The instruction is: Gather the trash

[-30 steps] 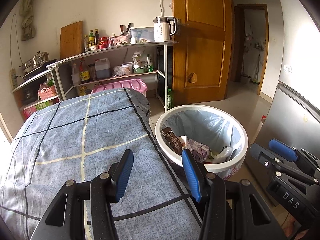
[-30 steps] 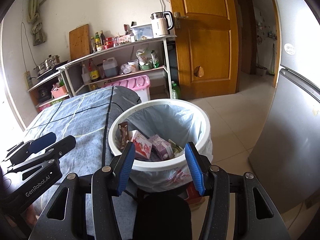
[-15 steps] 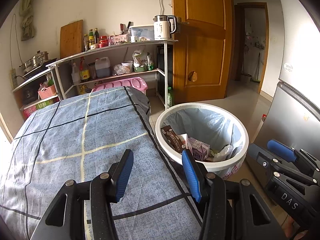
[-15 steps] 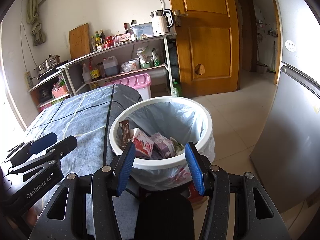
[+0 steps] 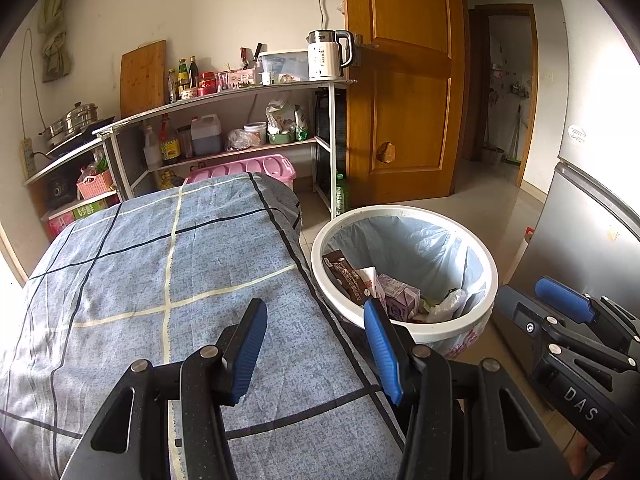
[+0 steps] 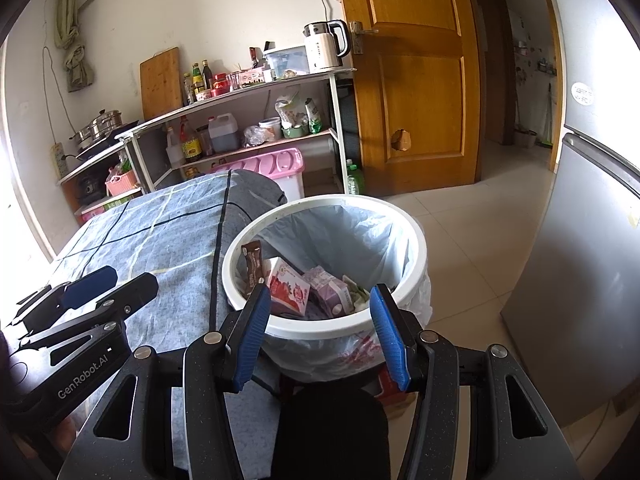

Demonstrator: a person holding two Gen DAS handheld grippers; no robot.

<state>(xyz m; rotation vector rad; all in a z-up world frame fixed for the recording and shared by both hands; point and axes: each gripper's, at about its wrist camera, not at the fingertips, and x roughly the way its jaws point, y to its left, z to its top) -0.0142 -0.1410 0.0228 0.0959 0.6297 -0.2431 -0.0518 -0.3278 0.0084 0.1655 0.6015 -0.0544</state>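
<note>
A white trash bin (image 5: 490, 264) with a pale blue liner stands on the floor beside the table; it also shows in the right wrist view (image 6: 416, 236). Inside lie a brown wrapper (image 5: 346, 276), a red and white carton (image 6: 286, 290), a purple carton (image 6: 330, 294) and crumpled scraps. My left gripper (image 5: 316, 350) is open and empty above the table's near right edge. My right gripper (image 6: 320, 334) is open and empty, just in front of the bin's near rim. Each gripper shows at the edge of the other's view.
The table has a blue checked cloth (image 5: 132, 280). Behind it stand metal shelves (image 5: 248, 92) with bottles, a kettle (image 5: 328, 54) and a pink bin (image 5: 256, 166). A wooden door (image 5: 400, 92) is at the back. A grey fridge (image 6: 592, 280) stands to the right of the bin.
Both grippers have drawn back slightly from the bin, which sits a little lower and farther in both views. Both stay open and empty.
</note>
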